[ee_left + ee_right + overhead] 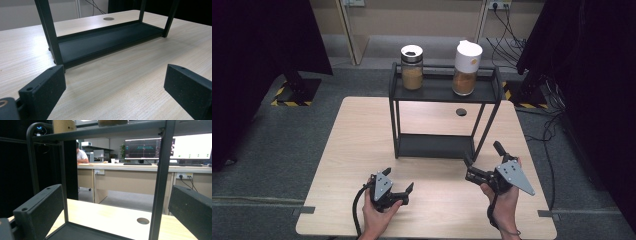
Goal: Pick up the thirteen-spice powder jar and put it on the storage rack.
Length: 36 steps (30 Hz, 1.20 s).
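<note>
Hovering near rack (444,90): left tool (400,181), right tool (482,155), both agape, empty.

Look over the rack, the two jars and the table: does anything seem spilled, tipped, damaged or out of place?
Nothing stands out. Both jars, the open-topped jar and the white-capped jar, stand upright on the rack top shelf, no powder lies spilled, and both tools, left and right, are open.
</note>
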{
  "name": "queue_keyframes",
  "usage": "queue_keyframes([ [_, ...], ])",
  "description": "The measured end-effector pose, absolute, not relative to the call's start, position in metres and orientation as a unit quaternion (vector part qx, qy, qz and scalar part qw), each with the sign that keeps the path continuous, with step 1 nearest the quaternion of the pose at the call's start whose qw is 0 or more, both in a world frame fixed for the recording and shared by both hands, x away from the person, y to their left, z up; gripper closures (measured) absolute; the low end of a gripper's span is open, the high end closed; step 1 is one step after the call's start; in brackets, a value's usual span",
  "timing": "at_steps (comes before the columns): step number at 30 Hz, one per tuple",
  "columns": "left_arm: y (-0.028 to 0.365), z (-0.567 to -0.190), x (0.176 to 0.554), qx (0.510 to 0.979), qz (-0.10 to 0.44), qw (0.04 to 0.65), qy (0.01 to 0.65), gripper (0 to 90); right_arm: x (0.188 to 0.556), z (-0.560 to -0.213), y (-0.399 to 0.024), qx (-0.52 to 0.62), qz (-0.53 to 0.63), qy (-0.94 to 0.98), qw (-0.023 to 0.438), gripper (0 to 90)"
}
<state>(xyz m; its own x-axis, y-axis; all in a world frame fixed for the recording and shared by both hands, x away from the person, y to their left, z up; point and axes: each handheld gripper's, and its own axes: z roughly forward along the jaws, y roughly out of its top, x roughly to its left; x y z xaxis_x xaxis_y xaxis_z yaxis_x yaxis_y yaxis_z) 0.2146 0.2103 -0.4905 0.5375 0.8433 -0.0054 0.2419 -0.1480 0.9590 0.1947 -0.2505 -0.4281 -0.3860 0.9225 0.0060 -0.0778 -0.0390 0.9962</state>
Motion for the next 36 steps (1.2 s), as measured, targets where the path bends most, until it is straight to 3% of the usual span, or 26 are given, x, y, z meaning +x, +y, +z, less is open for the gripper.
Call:
queue_keyframes([
  [36, 0.211, -0.49, 0.216, 0.7, 0.282, 0.526, 0.391, 3.1, 0.192, -0.47, -0.266, 0.431, 0.545, 0.62, 0.364, 0.2],
])
